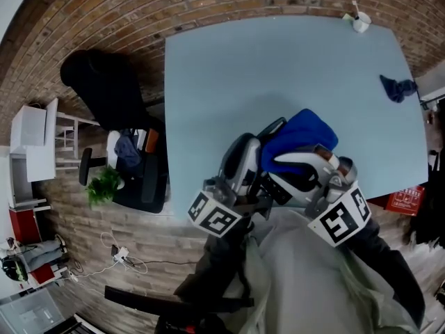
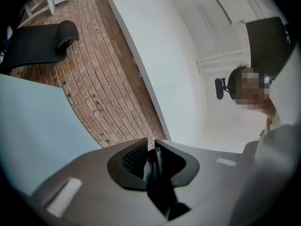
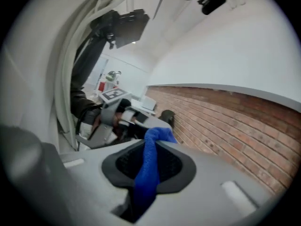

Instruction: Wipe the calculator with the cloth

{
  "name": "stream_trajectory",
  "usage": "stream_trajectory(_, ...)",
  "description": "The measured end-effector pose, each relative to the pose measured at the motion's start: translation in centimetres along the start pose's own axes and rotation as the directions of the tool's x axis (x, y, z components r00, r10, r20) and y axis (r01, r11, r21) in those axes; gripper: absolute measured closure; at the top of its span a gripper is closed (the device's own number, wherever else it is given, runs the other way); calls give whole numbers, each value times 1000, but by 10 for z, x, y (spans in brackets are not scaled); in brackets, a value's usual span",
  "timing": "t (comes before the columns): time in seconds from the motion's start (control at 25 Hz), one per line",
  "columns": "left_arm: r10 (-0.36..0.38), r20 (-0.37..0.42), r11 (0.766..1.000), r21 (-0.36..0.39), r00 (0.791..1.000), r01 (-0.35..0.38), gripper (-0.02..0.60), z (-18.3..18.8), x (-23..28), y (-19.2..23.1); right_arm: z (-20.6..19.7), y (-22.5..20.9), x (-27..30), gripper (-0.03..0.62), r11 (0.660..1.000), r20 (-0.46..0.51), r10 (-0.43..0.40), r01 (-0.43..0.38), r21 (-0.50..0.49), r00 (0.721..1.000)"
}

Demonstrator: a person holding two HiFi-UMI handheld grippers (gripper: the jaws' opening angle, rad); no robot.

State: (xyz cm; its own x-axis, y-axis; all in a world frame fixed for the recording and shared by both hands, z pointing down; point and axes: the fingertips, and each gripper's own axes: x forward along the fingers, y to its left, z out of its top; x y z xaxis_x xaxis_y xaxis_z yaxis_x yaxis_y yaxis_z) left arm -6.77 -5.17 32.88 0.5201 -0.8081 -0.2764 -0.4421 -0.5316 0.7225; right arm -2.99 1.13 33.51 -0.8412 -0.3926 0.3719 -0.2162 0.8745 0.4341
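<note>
Cloth, blue: clamped between the jaws of my right hand-held gripper, bunched ahead of them. Calculator: thin dark slab, edge-on, clenched in my left hand-held gripper. Both sit above the table's near edge.

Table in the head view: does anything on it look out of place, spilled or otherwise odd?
Nothing is spilled. One thing stands out: a crumpled dark blue rag lies alone at the right edge of the table, although the right gripper is shut on a brighter blue cloth.
</note>
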Motion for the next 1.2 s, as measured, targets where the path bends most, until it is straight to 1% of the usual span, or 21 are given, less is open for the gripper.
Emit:
stream_trajectory(0.08, 15, 32, 1000, -16, 999, -14, 529, 9, -7, 6, -18, -18, -8, 533, 996, -29, -72, 73, 55, 997)
stream_trajectory(0.12, 26, 48, 1000, -15, 999, -25, 529, 14, -11, 9, -28, -20, -13, 533, 993, -60, -84, 89, 82, 995)
stream_trajectory(0.16, 36, 65, 999, -16, 997, -35, 529, 20, -15, 12, -34, -18, -19, 533, 991, -84, -78, 87, 103, 993)
stream_trajectory(0.2, 46, 84, 999, -20, 995, -44, 529, 26, -18, 16, -35, -11, -24, 533, 991, -91, -62, 72, 113, 994)
stream_trajectory(0.28, 65, 121, 998, -31, 991, -62, 529, 36, -23, 22, -25, 8, -27, 533, 993, -67, -13, 21, 112, 998)
stream_trajectory(0.4, 87, 165, 995, -54, 983, -79, 529, 45, -27, 28, 5, 39, -23, 533, 997, -25, 69, -68, 42, 997)
stream_trajectory(0.48, 76, 198, 992, -114, 977, -55, 529, 48, -27, 29, 22, 50, -20, 533, 996, 11, 90, -90, -12, 996)
stream_trajectory(0.52, 62, 220, 987, -158, 974, -28, 529, 50, -26, 28, 24, 49, -21, 533, 997, 27, 77, -77, -23, 997)
stream_trajectory(0.6, 43, 260, 974, -227, 965, 18, 529, 54, -28, 28, 17, 31, -27, 533, 1000, 49, 9, -9, 1, 999)
stream_trajectory(0.68, 30, 276, 962, -268, 961, 47, 529, 56, -31, 29, 5, 4, -37, 533, 994, 81, -69, 62, 85, 994)
stream_trajectory(0.72, 21, 278, 956, -286, 960, 62, 529, 56, -32, 29, 1, -6, -42, 533, 985, 105, -89, 72, 156, 991)
stream_trajectory(0.76, 10, 280, 948, -307, 960, 79, 529, 55, -33, 29, -1, -11, -46, 533, 969, 133, -93, 59, 240, 987)
stream_trajectory(0.8, -3, 285, 939, -329, 959, 100, 529, 55, -34, 29, 0, -11, -51, 533, 948, 171, -84, 26, 319, 982)
stream_trajectory(0.84, -20, 293, 928, -351, 956, 127, 529, 55, -35, 29, 4, -9, -55, 533, 926, 216, -69, -18, 378, 974)
stream_trajectory(0.92, -72, 308, 906, -378, 949, 192, 529, 56, -37, 26, 11, -8, -64, 533, 888, 302, -54, -92, 451, 952)
stream_trajectory(1.0, -148, 301, 886, -384, 942, 261, 529, 56, -34, 15, 9, -20, -64, 533, 848, 373, -70, -142, 511, 925)
stream_trajectory(1.04, -189, 291, 874, -387, 938, 296, 529, 55, -30, 8, 7, -29, -61, 533, 826, 409, -86, -165, 540, 909)
stream_trajectory(1.12, -258, 266, 846, -402, 929, 350, 529, 48, -22, -6, 7, -55, -53, 533, 778, 495, -133, -219, 588, 858)
stream_trajectory(1.16, -278, 258, 833, -415, 925, 366, 529, 43, -19, -11, 7, -67, -50, 533, 751, 533, -159, -248, 612, 831)
stream_trajectory(1.2, -289, 254, 823, -427, 923, 375, 529, 39, -17, -15, 5, -76, -47, 533, 720, 558, -183, -276, 637, 810)
